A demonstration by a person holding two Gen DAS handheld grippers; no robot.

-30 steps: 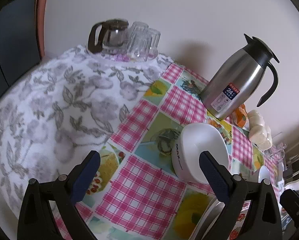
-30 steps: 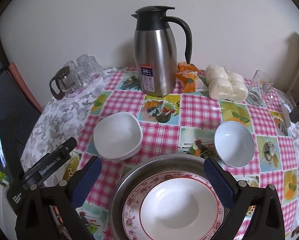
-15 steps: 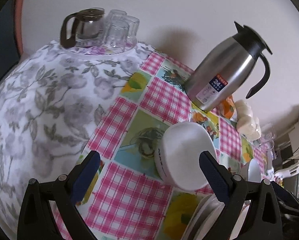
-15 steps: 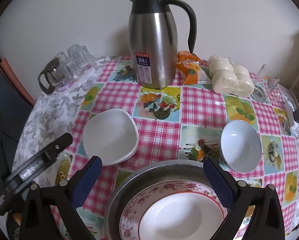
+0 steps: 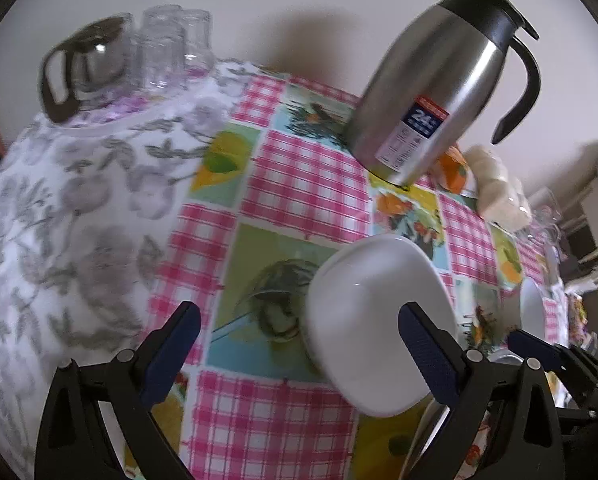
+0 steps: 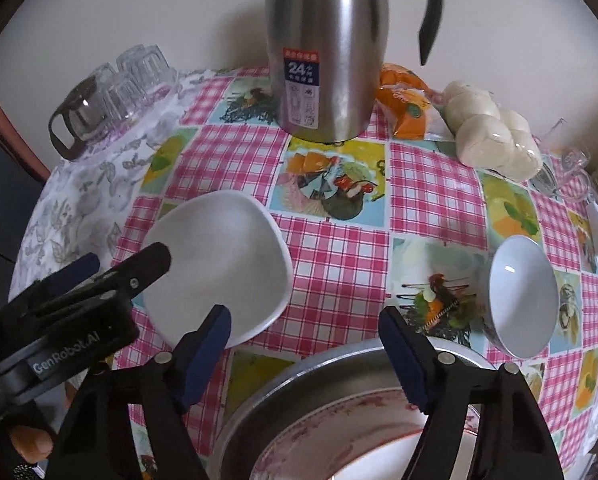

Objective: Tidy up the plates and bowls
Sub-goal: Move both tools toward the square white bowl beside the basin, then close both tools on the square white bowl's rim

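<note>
While both grippers hang over the checked tablecloth (image 6: 339,248), neither one holds a dish.

Nearest the right gripper (image 6: 305,340), whose jaws have just been closing yet remain well apart with nothing gripped, a metal basin (image 6: 319,364) holds a floral plate (image 6: 339,416), and the gripper's tips lie over the basin's far rim. Just beyond on the left, the square white bowl (image 6: 219,264) rests on the cloth, with the left gripper (image 5: 299,340) spread wide over its near left edge, one finger (image 6: 147,264) over its rim, pads clear of it. To the right a round bowl (image 6: 523,296) sits tilted beside the basin. Farther back stand the steel jug (image 6: 327,48), buns (image 6: 495,136) and upturned glasses (image 6: 139,76).
</note>
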